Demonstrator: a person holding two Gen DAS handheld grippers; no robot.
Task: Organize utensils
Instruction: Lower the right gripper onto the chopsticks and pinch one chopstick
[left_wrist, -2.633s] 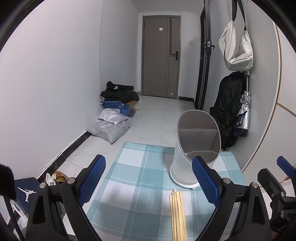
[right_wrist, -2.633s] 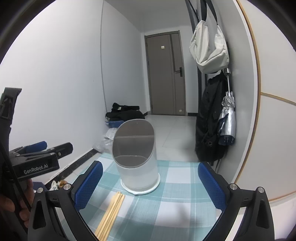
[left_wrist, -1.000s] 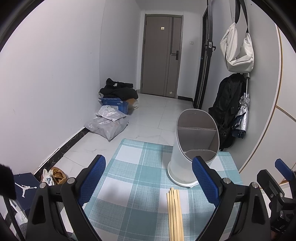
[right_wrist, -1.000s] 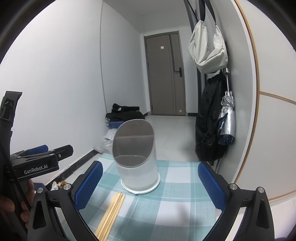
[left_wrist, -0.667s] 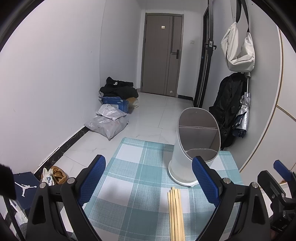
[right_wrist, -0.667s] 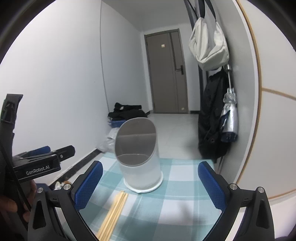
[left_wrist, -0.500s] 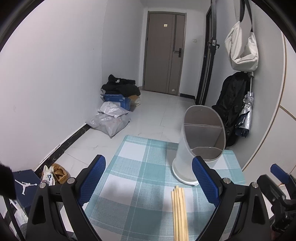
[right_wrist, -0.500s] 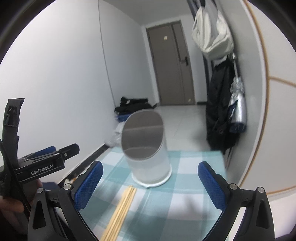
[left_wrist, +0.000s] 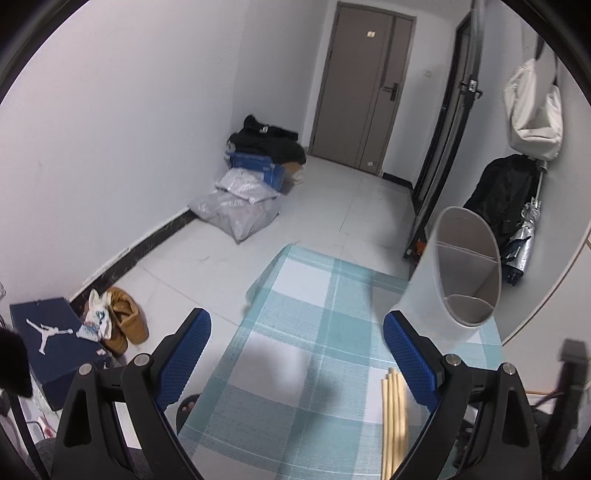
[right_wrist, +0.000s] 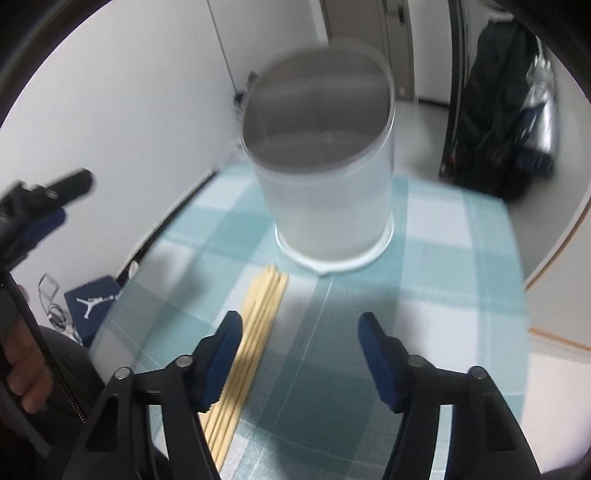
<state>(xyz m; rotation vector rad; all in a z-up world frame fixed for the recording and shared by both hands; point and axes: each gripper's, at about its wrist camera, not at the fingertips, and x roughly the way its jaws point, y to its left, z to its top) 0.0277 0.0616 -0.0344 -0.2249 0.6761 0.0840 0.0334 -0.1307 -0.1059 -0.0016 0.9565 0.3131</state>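
A bundle of wooden chopsticks lies on the teal checked tablecloth, just in front of a white utensil holder with inner dividers. My right gripper is open and empty above the cloth, its left finger over the chopsticks. In the left wrist view the chopsticks lie beside my right finger, with the holder beyond. My left gripper is open and empty over the cloth.
The table's far and left edges drop to a tiled floor with bags, a blue box and shoes. A black backpack and umbrella hang on the right wall. The left gripper shows at the right view's left edge.
My right gripper has tilted down and moved closer to the holder and chopsticks, jaws narrower than before. My left gripper has swung left and tilted down, so the holder sits further right.
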